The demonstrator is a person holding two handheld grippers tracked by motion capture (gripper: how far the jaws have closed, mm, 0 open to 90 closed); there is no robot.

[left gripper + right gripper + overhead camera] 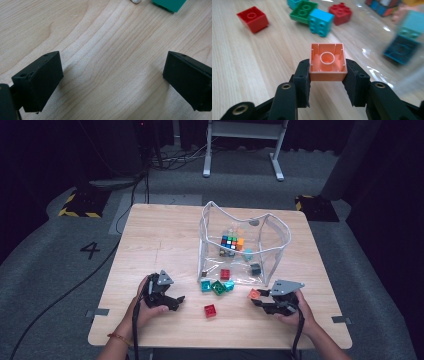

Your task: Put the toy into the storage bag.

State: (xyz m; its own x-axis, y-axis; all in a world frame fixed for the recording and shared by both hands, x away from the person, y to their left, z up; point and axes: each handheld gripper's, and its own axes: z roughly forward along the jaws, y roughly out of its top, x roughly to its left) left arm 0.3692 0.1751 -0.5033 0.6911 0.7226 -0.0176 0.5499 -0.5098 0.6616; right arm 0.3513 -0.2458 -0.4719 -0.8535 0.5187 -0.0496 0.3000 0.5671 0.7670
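The wooden table (150,240) carries a clear bag (243,247), one red brick (210,310) and teal-green bricks (216,286).

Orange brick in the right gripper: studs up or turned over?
Turned over. In the right gripper view the orange brick shows its hollow underside with the round centre tube, clamped between the right gripper pads.

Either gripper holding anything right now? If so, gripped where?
The right gripper holds a small orange plastic building brick by two opposite side walls, hollow underside facing the camera. The left gripper is open, nothing between its jaws.
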